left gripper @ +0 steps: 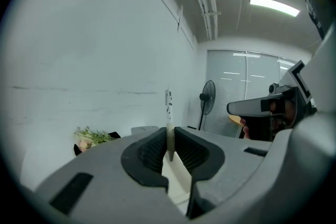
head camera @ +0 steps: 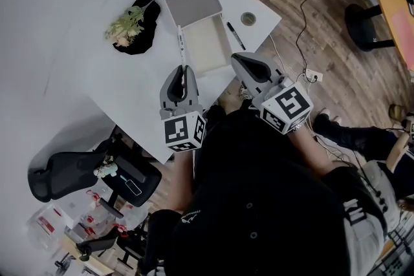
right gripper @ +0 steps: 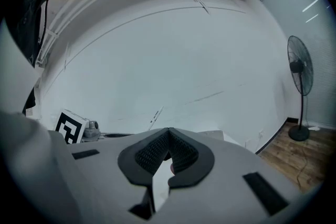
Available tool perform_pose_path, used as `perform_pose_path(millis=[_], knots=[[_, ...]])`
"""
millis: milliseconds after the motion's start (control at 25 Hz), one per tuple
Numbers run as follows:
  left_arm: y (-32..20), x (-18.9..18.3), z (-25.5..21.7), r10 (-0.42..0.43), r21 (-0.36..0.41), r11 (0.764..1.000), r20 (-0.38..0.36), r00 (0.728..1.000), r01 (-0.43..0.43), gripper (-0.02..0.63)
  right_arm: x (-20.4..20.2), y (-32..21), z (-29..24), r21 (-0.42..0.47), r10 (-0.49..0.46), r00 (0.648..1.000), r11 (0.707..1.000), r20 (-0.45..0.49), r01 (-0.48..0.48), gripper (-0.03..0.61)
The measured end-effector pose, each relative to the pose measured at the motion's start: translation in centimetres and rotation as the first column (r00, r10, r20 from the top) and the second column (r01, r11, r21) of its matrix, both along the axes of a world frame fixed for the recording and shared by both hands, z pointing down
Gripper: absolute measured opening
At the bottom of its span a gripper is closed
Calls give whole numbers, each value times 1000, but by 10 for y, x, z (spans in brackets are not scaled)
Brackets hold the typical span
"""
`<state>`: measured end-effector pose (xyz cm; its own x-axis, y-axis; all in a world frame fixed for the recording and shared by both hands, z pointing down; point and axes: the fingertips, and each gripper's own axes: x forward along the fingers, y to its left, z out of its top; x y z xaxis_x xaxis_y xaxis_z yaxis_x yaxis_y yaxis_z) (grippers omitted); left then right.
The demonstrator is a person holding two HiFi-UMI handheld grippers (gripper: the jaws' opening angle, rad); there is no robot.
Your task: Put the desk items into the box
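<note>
Two jaws of the left gripper (left gripper: pixel 170 140) clamp a white marker (left gripper: pixel 168 107) by its lower end at the open box's (head camera: pixel 208 42) left edge, likely best tilted flat over the tray before release, while the right gripper (right gripper: pixel 168 138) hovers closed, apparently empty.

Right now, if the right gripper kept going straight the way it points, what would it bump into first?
Probably the near side of the open box. The right gripper points up-left toward it, and the black pen lies just beside that line. Height is unclear, so it might pass over the box.
</note>
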<state>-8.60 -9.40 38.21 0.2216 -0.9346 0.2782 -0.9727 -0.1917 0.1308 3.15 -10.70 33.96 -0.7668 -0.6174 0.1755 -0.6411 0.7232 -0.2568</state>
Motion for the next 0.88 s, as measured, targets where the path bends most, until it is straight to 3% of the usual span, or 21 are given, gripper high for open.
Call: perform_pose_path(millis=[520,880], knots=[[-33,13,41,178,-81,980,-31,984,-180,57,7,-6,9,-15,162,985,987,-66,-163,-2],[-47,33,86,231,-165,958,-42,972,-235,57,21,-8,18,-28,227,969,973,-97,-231,-2]])
